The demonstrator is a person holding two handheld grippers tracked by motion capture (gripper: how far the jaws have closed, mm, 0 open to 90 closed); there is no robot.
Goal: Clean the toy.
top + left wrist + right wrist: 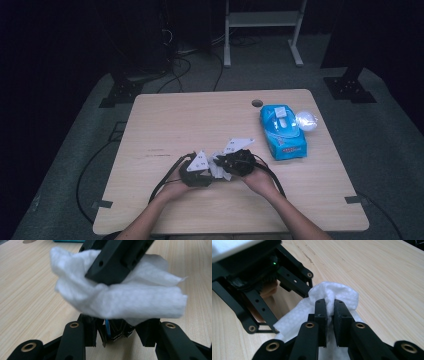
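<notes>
Both hands rest low over the table, facing each other. Left tongs and right tongs each clamp the white tissue between them.

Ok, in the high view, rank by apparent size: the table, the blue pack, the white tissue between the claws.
1. table
2. blue pack
3. white tissue, though the claws hide part of it.

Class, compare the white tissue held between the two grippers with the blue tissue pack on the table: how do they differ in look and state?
The white tissue is crumpled and lifted, pinched by the left gripper and right gripper; the blue tissue pack lies flat and untouched. The tissue is small, the pack larger and box-shaped. Both are over the table.
</notes>
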